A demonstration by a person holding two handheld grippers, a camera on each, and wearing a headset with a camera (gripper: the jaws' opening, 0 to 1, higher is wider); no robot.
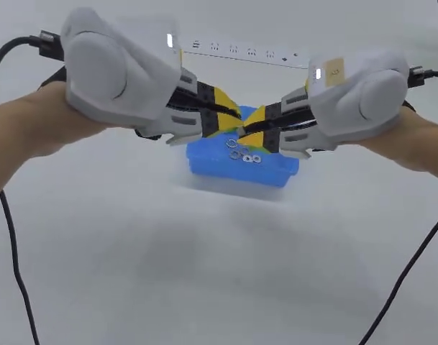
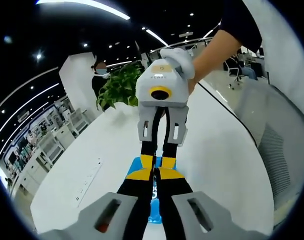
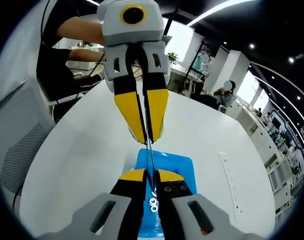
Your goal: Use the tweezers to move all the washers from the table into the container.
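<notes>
**Q:** Panel A, head view: what was shown?

**A:** The left gripper [image 1: 227,120] and right gripper [image 1: 256,131], each held in a hand, met tip to tip above the blue container [image 1: 236,176]. The container stood on the white table [image 1: 204,273]. A small cluster of washers [image 1: 244,153] lay inside it, near the middle. A power strip [image 1: 240,54] lay on the table behind, and black cables [image 1: 10,237] trailed off at both sides.

**Q:** Where were the tweezers?

**A:** They were too thin to make out in the head view. The right gripper view resolved the tweezers [image 3: 146,125] as two thin dark legs. These ran from between the left gripper's yellow jaw tips into the gap between the right gripper's own jaws.

**Q:** How did the jaws stand?

**A:** Both pairs stood narrow, closed on the tweezers. The left gripper view showed its own jaws nearly together, their tips meeting those of the right gripper. The tweezers were hidden behind the jaws there.

**Q:** What else differed between the panels?

**A:** The right gripper view looked down on the washers in the container, just past its jaws, with a mesh chair [image 3: 22,150] at its left edge. The left gripper view caught slivers of the container's blue beside the jaws, and a green plant [image 2: 119,87] beyond the table's far end.
</notes>
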